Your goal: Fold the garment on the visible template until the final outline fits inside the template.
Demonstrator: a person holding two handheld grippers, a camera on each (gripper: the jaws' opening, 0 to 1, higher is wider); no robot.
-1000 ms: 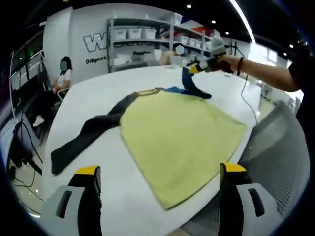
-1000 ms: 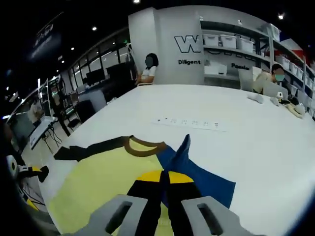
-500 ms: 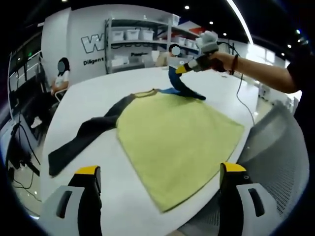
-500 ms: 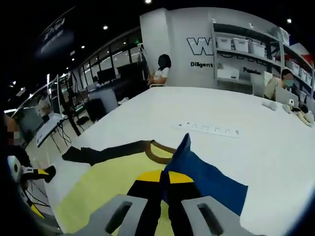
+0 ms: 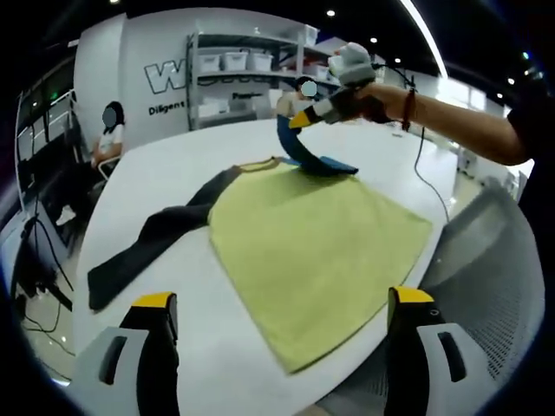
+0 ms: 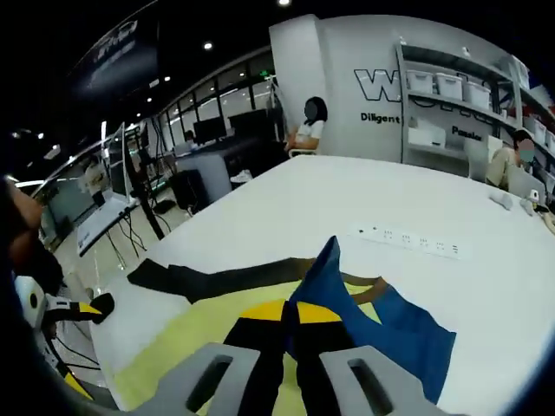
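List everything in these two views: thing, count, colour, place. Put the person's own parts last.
garment: one, yellow-green body, brown collar, flat on the table
dark sleeve: one, charcoal, stretched out from the collar side
blue sleeve: one, blue, lifted in the right tongs
table: one, white, under the garment
power strip: one, white, far on the table
shelving: one, grey with white bins, at the back wall
seated people: at least two, background
left tongs: yellow-tipped, open, hovering at the table's near edge
right tongs: shut on the blue sleeve
forearm: one, holding the right tongs

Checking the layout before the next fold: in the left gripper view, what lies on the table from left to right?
Dark sleeve → yellow-green garment body → blue sleeve, pinched and lifted by the right gripper.
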